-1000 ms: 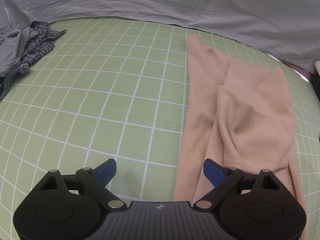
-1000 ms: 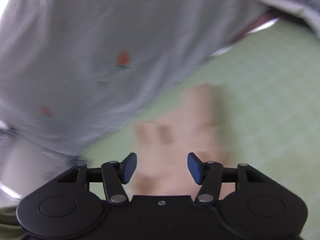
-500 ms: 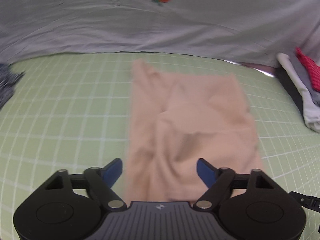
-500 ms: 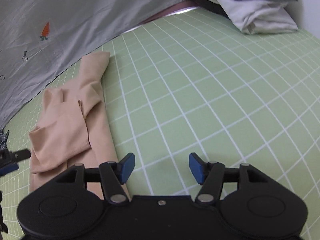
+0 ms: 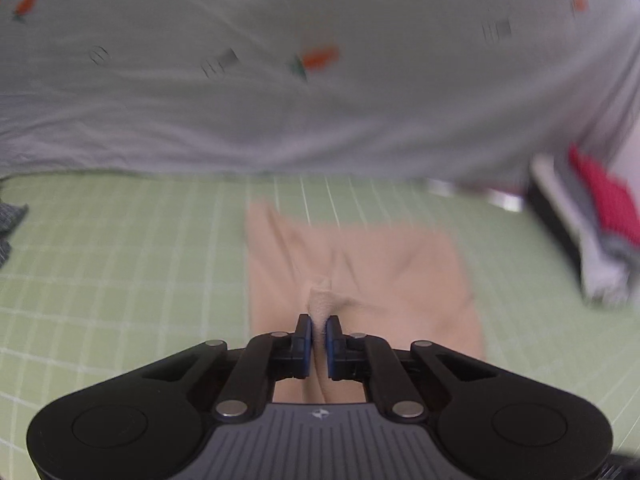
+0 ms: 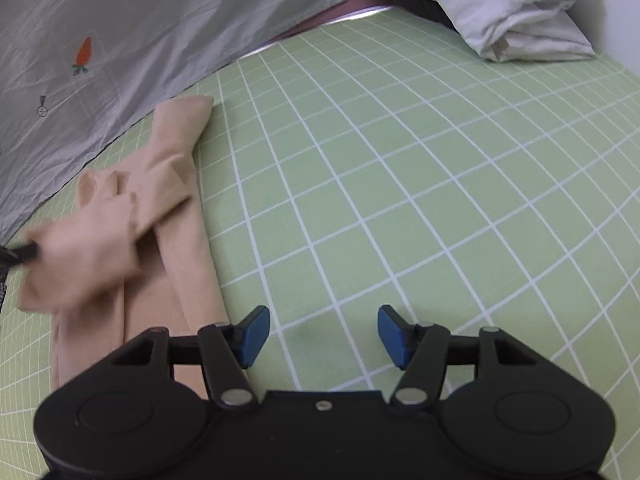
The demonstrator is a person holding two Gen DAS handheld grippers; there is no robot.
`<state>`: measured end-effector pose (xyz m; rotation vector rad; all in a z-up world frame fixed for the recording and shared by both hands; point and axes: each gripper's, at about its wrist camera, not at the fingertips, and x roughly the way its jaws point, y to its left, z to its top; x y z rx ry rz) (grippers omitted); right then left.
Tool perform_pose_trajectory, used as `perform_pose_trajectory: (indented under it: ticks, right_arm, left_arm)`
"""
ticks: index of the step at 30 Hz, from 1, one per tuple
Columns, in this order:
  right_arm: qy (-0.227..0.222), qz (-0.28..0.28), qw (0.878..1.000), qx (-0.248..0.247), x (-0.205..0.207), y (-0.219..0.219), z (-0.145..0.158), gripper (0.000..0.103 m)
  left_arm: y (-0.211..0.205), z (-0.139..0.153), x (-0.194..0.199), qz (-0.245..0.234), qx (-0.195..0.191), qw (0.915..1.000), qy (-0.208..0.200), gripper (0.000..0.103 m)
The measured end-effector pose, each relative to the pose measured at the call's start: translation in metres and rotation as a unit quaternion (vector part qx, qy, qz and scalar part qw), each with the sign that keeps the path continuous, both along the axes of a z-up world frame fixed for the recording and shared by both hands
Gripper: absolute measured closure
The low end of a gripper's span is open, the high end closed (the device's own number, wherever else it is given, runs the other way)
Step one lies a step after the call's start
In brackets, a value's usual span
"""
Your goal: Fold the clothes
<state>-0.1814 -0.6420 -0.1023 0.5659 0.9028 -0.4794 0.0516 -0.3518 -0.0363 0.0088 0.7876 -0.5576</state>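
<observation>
We are pinching a fold of the beige garment in the left gripper, its jaws pressed onto the cloth, over the green grid mat. The right gripper is hovering, jaws spread and empty; we judge it should be taking the near edge beside it.
</observation>
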Motion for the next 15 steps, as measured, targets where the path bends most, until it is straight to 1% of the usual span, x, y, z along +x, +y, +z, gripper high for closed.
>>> perform_pose_trajectory:
  ticks: [2,4,6,7,8,9,10,12,14,15]
  right_arm:
    - [0.001,0.003,1.0,-0.004,0.002,0.0,0.0,0.042]
    - [0.0,0.005,1.0,-0.002,0.003,0.001,0.0,0.042]
    - [0.0,0.007,1.0,-0.002,0.004,0.001,0.001,0.042]
    - [0.0,0.009,1.0,-0.002,0.004,0.002,0.001,0.042]
    - [0.001,0.01,1.0,-0.003,0.005,0.002,0.001,0.042]
    - [0.001,0.012,1.0,-0.004,0.005,0.003,0.001,0.042]
    - [0.001,0.012,1.0,-0.004,0.004,0.003,0.002,0.042]
    - [-0.001,0.015,1.0,-0.01,0.004,0.004,0.005,0.042]
    - [-0.002,0.02,1.0,-0.021,0.003,0.007,0.009,0.042]
    - [-0.002,0.024,0.999,-0.027,0.003,0.009,0.011,0.042]
  left_arm:
    - [0.014,0.017,0.01,0.023,0.003,0.9992,-0.033,0.096]
    - [0.027,0.031,0.021,0.053,0.011,0.9963,-0.067,0.097]
    - [0.04,0.033,0.036,0.105,0.037,0.9896,-0.091,0.097]
    - [0.046,0.031,0.04,0.127,0.043,0.9873,-0.084,0.095]
    - [0.052,0.028,0.045,0.15,0.048,0.9845,-0.078,0.091]
    - [0.058,0.026,0.049,0.172,0.053,0.9811,-0.072,0.078]
    - [0.064,0.023,0.054,0.194,0.058,0.9772,-0.065,0.07]
    - [0.066,0.019,0.048,0.197,0.064,0.9766,-0.059,0.033]
    - [0.063,0.013,0.032,0.183,0.066,0.9798,-0.046,0.021]
    - [0.062,0.009,0.024,0.177,0.067,0.9812,-0.039,0.019]
